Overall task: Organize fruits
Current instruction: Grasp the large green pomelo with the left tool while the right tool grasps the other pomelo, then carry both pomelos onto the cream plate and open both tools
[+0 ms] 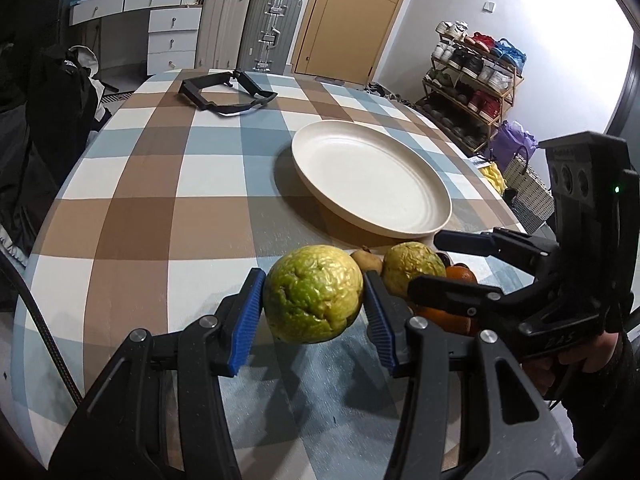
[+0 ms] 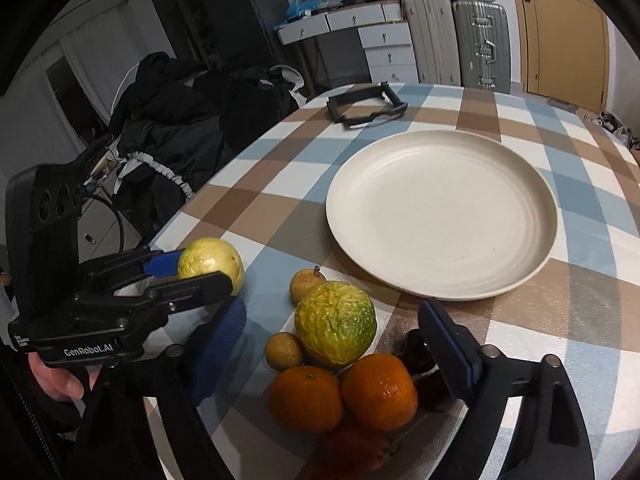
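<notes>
My left gripper (image 1: 314,300) is shut on a wrinkled green-yellow fruit (image 1: 314,294), held just above the checked tablecloth; the right wrist view shows that grip (image 2: 200,270) at the left. A cream plate (image 2: 440,216) lies bare beyond it. My right gripper (image 2: 332,344) stands open over a fruit pile, its blue pads on either side and touching nothing. The pile holds a second green-yellow fruit (image 2: 336,328), two oranges (image 2: 306,398), small brown fruits (image 2: 306,284) and dark red ones (image 2: 420,356). The left wrist view shows the right gripper (image 1: 440,266) hiding part of the pile.
A black strap-like frame (image 1: 224,94) lies at the table's far end. Dark clothes (image 2: 180,120) are heaped beside the table's left edge. A shoe rack (image 1: 476,76), suitcases (image 1: 256,28) and drawers stand further back.
</notes>
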{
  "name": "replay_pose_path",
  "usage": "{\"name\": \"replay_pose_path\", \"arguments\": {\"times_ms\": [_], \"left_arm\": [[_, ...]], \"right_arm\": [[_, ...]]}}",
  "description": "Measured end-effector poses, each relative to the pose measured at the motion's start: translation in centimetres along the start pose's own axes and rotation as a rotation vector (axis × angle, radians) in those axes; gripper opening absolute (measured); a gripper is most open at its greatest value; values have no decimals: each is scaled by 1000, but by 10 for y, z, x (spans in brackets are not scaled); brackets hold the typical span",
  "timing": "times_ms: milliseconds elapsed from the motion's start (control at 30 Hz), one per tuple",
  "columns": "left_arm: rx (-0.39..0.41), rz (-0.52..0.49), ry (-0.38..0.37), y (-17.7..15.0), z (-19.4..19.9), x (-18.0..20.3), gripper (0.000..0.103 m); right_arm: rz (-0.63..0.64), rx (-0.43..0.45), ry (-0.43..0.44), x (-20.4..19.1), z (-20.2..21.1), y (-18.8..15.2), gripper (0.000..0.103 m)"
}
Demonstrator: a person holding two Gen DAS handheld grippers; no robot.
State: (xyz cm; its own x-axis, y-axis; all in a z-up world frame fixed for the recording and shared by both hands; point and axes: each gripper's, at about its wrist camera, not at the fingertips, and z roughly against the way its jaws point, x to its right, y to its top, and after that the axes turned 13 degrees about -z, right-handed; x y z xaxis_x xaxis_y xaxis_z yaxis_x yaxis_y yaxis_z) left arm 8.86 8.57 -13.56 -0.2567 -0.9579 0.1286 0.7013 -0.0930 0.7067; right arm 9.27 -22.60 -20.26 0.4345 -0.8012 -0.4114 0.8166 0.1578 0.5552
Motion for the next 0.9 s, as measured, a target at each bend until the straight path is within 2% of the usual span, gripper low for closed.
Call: {"name": "replay_pose_path", "arguments": {"times_ms": [167, 300, 400, 433, 467, 633, 900], "left_arm": [[2, 7, 9, 1, -3, -5, 47], [-2, 10, 10, 1, -4, -5, 47], [-1, 13, 11, 2, -4, -6, 47], [0, 13, 11, 1, -4, -6, 47], [0, 13, 13, 1, -4, -5, 47], [4, 20, 23, 1, -2, -8, 47], [23, 12, 43, 9, 3, -3, 47]], "right_arm": [[9, -27, -12, 1, -6, 0, 80], [27, -33, -23, -1, -8, 0, 76], [42, -40, -30, -4, -9, -1, 64], [49, -47, -27, -4, -10, -2, 52], [55, -51, -35, -5, -11, -2, 48], [55, -38, -40, -4, -10, -2, 46], [10, 56, 18, 0, 13, 1, 46]]}}
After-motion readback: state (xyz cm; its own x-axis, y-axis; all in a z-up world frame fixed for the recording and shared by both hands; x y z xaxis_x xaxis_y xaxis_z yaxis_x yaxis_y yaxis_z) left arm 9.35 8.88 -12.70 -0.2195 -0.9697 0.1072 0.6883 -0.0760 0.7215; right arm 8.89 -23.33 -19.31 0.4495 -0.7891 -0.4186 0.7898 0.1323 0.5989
